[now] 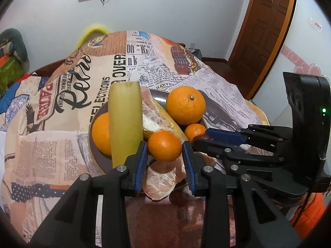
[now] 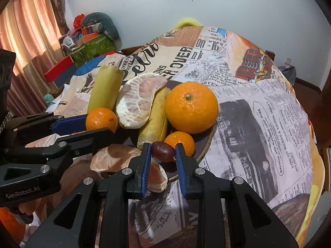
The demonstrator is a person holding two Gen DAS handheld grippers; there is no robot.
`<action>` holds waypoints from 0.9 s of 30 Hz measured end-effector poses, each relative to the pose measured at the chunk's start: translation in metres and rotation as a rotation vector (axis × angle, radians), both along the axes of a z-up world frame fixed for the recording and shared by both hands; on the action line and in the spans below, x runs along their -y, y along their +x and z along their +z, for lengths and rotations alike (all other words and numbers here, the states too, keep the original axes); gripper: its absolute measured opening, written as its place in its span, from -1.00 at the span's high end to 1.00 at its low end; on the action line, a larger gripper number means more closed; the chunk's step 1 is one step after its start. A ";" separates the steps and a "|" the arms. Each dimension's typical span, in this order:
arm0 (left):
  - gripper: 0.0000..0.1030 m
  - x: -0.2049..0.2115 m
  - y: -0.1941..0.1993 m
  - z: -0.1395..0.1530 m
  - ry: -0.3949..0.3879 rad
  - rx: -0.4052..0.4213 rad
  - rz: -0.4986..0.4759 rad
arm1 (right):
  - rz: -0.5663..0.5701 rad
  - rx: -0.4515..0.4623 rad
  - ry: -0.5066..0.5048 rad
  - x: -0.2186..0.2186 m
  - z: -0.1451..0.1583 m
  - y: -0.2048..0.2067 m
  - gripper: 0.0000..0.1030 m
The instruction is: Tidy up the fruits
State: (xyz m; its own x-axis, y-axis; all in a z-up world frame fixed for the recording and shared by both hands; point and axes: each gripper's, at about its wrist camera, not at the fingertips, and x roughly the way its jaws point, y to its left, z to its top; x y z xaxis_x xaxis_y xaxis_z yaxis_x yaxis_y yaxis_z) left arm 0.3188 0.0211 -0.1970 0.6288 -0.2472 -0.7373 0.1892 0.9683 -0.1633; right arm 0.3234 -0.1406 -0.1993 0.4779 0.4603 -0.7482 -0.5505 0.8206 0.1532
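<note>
A dark plate [image 1: 94,155] [image 2: 203,146] holds a big orange [image 1: 185,105] [image 2: 191,107], small mandarins, two yellow-green stalks [image 1: 125,119] [image 2: 105,88], and peeled pomelo wedges [image 1: 163,177] [image 2: 138,101]. My left gripper [image 1: 165,150] stands with its pads on either side of a mandarin [image 1: 164,145] and seems shut on it, just above the plate. My right gripper [image 2: 162,152] is shut on a dark red date [image 2: 162,150] over the plate's near rim, next to a small mandarin [image 2: 181,142]. Each gripper shows in the other's view.
The table is covered with a newspaper-print cloth [image 2: 258,113]. Boxes and bags [image 2: 91,41] are piled at the back left by a curtain. A brown door [image 1: 266,29] stands at the right.
</note>
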 end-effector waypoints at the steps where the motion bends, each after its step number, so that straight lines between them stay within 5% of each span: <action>1: 0.34 0.000 0.000 -0.001 -0.002 -0.005 -0.001 | 0.002 -0.002 -0.001 0.000 0.000 0.000 0.55; 27: 0.21 -0.036 -0.056 0.022 0.042 0.042 0.108 | 0.044 0.009 0.012 -0.006 0.015 -0.041 0.46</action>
